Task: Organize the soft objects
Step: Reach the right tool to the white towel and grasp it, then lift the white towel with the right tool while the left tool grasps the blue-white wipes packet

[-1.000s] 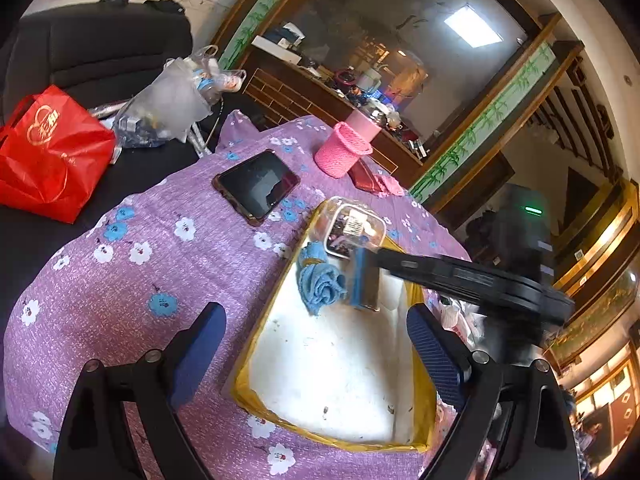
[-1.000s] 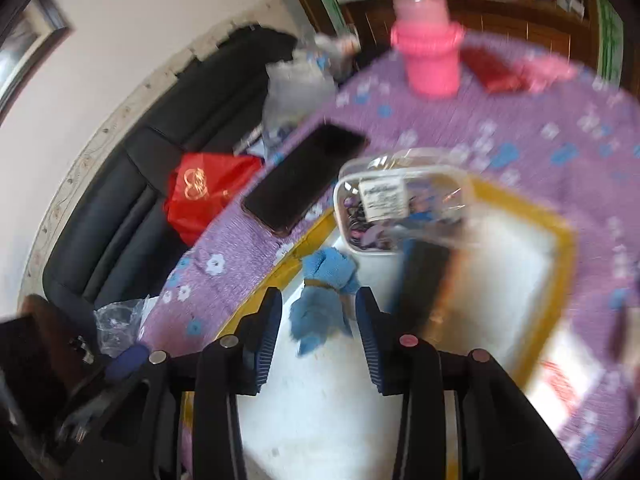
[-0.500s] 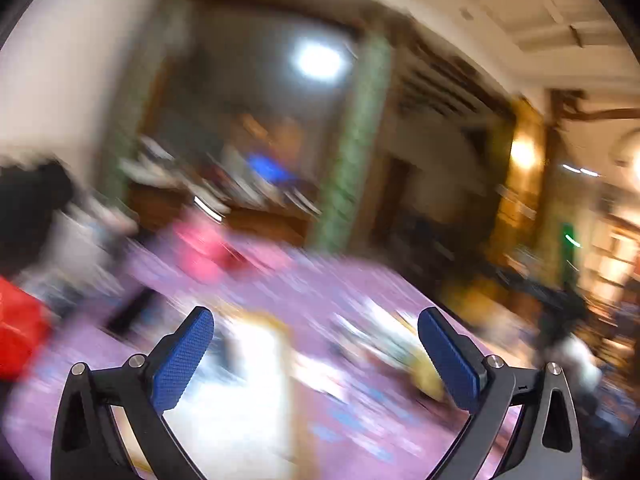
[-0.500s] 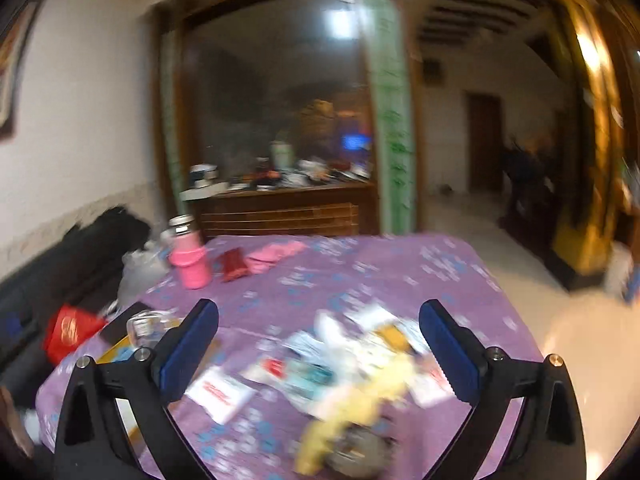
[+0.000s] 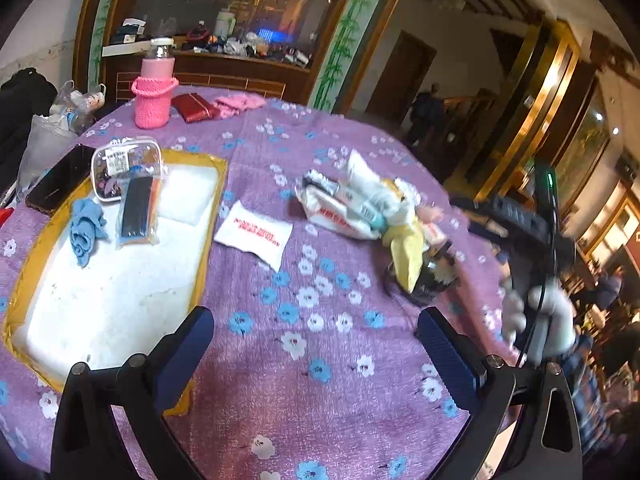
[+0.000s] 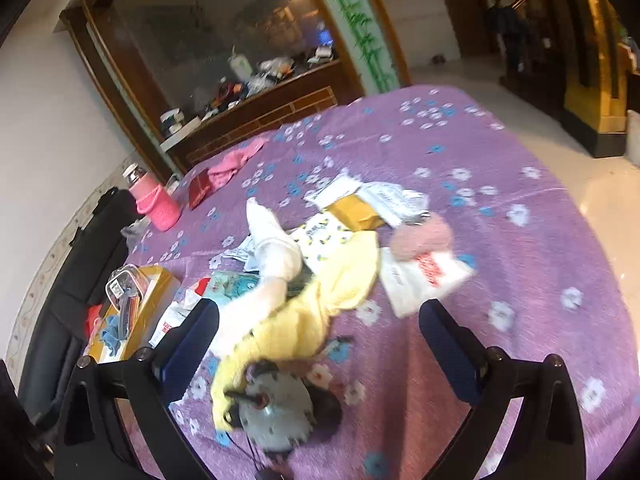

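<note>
A yellow-rimmed white tray (image 5: pixel 218 184) lies at the left on the purple flowered cloth. In it lie a blue rolled cloth (image 5: pixel 85 229), a clear pouch (image 5: pixel 122 166) and a dark flat packet (image 5: pixel 137 212). A heap of soft things lies mid-table: a yellow cloth (image 6: pixel 320 304), a white sock (image 6: pixel 276 248), a pink fluffy piece (image 6: pixel 422 236) and white packets (image 5: pixel 352 200). My left gripper (image 5: pixel 316 344) is open and empty above bare cloth. My right gripper (image 6: pixel 320 332) is open and empty just above the yellow cloth; it also shows in the left wrist view (image 5: pixel 520 232).
A pink knitted bottle (image 5: pixel 155 92), a red wallet (image 5: pixel 195 107) and a pink cloth (image 5: pixel 238 103) stand at the far side. A phone (image 5: pixel 60 180) lies left of the tray. A white sachet (image 5: pixel 254 234) lies beside the tray. A round disc (image 6: pixel 276 412) lies under the yellow cloth.
Both grippers swung away from the tray to the heap at mid-table. My right gripper, narrow by the blue cloth a second ago, is now wide open. The dark packet lies in the tray.
</note>
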